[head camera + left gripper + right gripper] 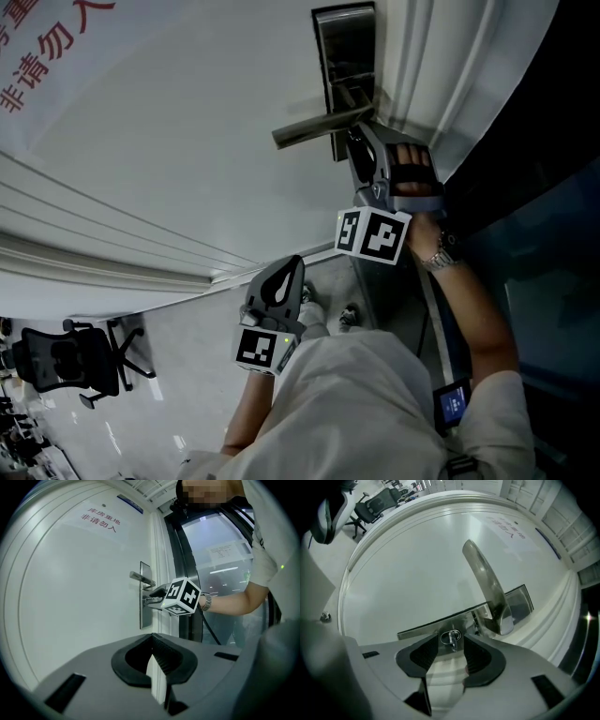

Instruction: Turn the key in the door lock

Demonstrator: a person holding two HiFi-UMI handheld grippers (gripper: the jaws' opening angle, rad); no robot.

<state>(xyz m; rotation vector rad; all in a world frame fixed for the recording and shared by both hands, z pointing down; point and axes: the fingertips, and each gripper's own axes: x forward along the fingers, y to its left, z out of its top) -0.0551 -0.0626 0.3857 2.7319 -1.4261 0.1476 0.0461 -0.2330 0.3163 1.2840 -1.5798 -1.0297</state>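
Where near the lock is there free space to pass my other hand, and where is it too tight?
Free: the broad bare door face beside the lock plate, away from the frame, up to the red sign. Crowded: the gap between handle and key, where the right tongs stand open at the key, and the strip between plate and frame.

right tongs [451,643] grey | glove [412,173] black | watch [441,255] metal | shirt [366,403] pale

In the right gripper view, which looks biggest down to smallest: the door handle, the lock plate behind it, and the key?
Tied for largest: the door handle and the lock plate. They look about alike, but the handle is nearer the camera and the plate is partly hidden, so I won't rank them.
Smallest: the key, clearly.
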